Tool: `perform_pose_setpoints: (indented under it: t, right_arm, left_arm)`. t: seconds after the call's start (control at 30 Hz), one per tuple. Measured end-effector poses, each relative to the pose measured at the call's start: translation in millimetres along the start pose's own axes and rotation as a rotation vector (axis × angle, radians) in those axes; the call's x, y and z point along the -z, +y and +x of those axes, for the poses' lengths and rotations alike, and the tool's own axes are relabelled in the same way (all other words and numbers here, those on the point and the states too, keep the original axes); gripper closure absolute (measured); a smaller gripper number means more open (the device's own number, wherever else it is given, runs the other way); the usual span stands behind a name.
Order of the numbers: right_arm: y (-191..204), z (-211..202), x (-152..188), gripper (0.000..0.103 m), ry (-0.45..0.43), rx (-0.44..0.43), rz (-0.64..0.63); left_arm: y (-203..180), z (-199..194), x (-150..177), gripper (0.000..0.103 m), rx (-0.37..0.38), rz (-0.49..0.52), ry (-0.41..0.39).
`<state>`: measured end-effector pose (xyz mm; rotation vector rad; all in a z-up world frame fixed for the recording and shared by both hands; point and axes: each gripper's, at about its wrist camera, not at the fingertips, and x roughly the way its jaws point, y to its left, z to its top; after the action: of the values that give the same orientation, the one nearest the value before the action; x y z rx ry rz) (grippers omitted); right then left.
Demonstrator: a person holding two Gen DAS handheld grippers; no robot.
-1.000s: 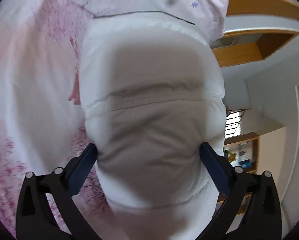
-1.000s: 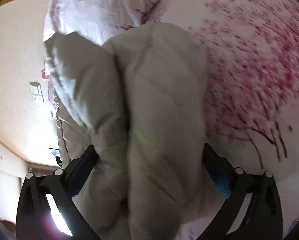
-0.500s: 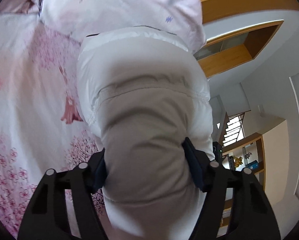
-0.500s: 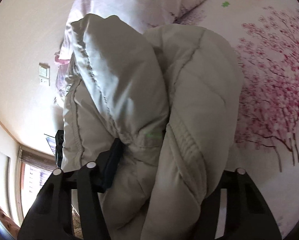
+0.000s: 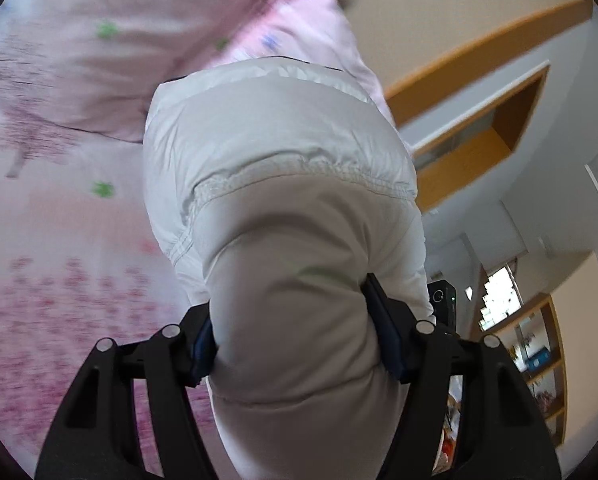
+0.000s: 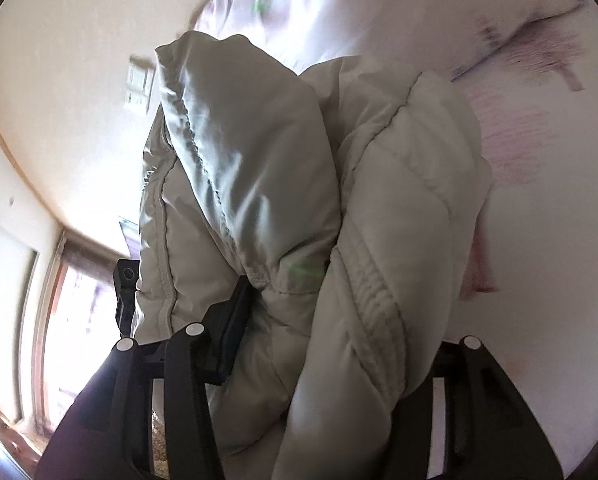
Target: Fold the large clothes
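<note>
Here, your scene by parts:
Left tool: your left tool (image 5: pixel 295 328) is clamped on a thick puffed fold of the white padded jacket (image 5: pixel 283 208), and the blue pads (image 5: pixel 383 340) press into the bulge from both sides at the lower middle of the frame.
Right tool: your right tool (image 6: pixel 339 320) grips the jacket (image 6: pixel 299 220) too; the left pad (image 6: pixel 235 320) is dug into the padding, while the other finger is hidden under the fabric at lower right.
Jacket: it fills the centre of both views, bunched in two quilted lobes in the right view, with a stitched seam across it in the left view.
Bed: the pink blossom-print bed sheet (image 5: pixel 59 260) lies on the left of the left view and on the right of the right view (image 6: pixel 539 200).
Pillow: a pink pillow (image 5: pixel 119 60) sits at upper left, behind the jacket.
</note>
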<state>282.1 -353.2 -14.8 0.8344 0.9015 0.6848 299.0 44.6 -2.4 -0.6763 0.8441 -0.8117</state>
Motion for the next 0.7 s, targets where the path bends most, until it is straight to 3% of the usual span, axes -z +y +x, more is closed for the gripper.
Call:
perform_pose_setpoints:
  t: [0.17, 0.23, 0.33, 0.47, 0.57, 0.7]
  right_arm:
    - [6.8, 60.5, -2.5, 0.053, 0.081, 0.023, 0.007]
    - [0.6, 76.7, -4.4, 0.044, 0.083, 0.056, 0.038]
    - [-12.9, 89.9, -5.8, 0.024, 0.068, 0.079, 0.106]
    - [-10.0, 89.8, -3.1, 0.021, 0.037, 0.131, 0.121]
    - [16.7, 55.7, 9.0, 0.022, -0.041, 0.228, 0.065]
    - [53.6, -5.5, 17.4, 0.022, -0.268, 0.355, -0.019]
  left_arm:
    - [50.0, -29.7, 1.5, 0.035, -0.078, -0.064, -0.006]
    - [79.8, -29.4, 5.4, 0.030, -0.090, -0.122, 0.006]
    - [95.2, -33.6, 9.2, 0.020, -0.075, -0.136, -0.003]
    - [87.1, -35.9, 6.6, 0.010, -0.149, -0.082, -0.003]
    - [72.2, -43.2, 2.3, 0.010, -0.252, -0.024, -0.035]
    - [32.4, -55.5, 6.7, 0.009, -0.490, 0.152, -0.105]
